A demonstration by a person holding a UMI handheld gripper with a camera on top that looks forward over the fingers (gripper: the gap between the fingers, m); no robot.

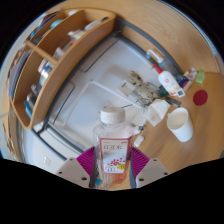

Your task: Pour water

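A clear plastic water bottle (112,135) with a white cap and a white and red label stands upright between my fingers. My gripper (112,162) is shut on the bottle; both magenta pads (88,160) press on its sides at label height. It is held above the table. A white cup (180,124) stands on the wooden table to the right of the bottle, beyond my fingers. I cannot tell how much water is in the bottle.
A grey tray or mat (85,95) lies on the table behind the bottle. A wooden shelf unit (60,55) stands to the left. Several small bottles and items (165,80) are clustered at the back right, with a red lid (201,97) near them.
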